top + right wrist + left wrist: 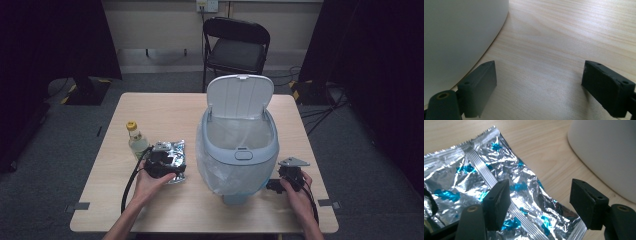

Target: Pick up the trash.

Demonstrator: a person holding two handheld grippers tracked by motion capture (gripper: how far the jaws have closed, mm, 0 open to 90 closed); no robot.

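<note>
A light wooden table (165,112) stands on grey floor between black curtains, a folding chair (235,47) beyond its far edge. The left gripper (539,205), jaws spread, hovers over the foil packet (486,182) near the table's front-left; the right gripper (539,87) rests open beside the lidded bin (239,145).

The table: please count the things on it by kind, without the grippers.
Foil snack wrapper: 1
Plastic bottle with yellow cap: 1
Lidded bin with plastic liner: 1
Total: 3
</note>
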